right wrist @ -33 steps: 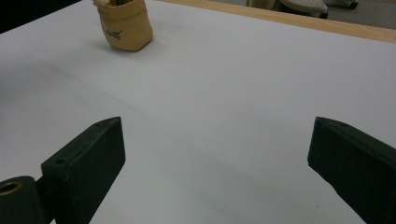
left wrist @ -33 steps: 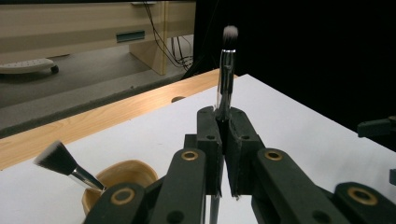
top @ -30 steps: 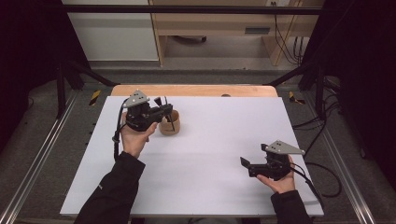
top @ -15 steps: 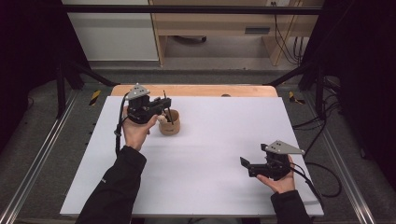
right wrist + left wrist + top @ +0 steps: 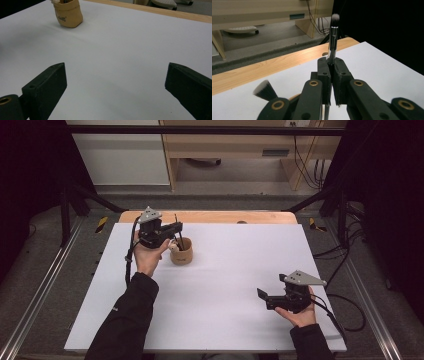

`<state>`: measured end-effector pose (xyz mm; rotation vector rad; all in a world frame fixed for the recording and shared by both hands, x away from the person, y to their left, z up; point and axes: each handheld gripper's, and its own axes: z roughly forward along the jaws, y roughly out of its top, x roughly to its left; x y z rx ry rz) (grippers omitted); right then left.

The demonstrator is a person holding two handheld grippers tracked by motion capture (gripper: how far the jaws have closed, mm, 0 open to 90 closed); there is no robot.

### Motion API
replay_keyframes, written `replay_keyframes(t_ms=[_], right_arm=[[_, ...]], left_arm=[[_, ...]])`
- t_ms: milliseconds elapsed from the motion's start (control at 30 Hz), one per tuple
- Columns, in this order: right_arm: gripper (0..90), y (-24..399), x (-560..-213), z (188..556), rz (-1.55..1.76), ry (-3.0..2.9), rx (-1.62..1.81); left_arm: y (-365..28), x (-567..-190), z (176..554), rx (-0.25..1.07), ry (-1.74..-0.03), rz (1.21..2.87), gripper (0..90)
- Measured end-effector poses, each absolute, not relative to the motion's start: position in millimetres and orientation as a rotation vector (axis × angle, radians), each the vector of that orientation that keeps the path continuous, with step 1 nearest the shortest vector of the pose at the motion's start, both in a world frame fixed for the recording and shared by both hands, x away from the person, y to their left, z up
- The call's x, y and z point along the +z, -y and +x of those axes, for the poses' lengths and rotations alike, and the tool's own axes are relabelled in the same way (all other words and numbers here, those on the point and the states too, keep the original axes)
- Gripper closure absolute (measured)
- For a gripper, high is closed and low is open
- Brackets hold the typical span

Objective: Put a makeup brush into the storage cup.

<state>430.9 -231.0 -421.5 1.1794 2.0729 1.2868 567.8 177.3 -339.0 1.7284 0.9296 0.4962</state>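
- We start with the tabletop [image 5: 215, 310], white-covered with a strip of bare wood along its far edge; apart from one small pot it carries nothing that we can see.
- Our two forearms come in from the near side, each hand holding a set of tongs.
- The right tongs [image 5: 264, 296] rest low over the near right part of the tabletop, well apart from the pot. In the right gripper view their jaws stand wide apart with only white surface between them; they hold nothing.
- The left tongs [image 5: 175, 228] are at the far left, just above and beside the pot. Their jaws are closed tight on a slim brush [image 5: 332, 40], which stands upright with its metal collar and pale bristle tip above the pads and its handle running down below them.
- The tan pot [image 5: 181, 252] sits on the white surface near the far edge; seen from above, the brush's lower end appears to be at or inside its mouth, though we cannot tell how deep.
- A second, fan-shaped brush head [image 5: 264, 90] pokes out of the pot at a slant, just beside the left tongs.
- We judge that the step in hand is moving the slim brush at the pot's mouth, either in or out. The next move calls for a straight vertical path, clear of the fan brush, so the light pot does not tip.
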Motion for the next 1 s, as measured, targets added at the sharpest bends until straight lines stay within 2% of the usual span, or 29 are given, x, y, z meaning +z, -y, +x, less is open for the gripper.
replay_keyframes(t_ms=[1000], right_arm=[[4.9,231,-420,430,1.178,-2.072,1.303]], left_arm=[[-172,-363,586,0.56,-0.978,1.753,84.6]])
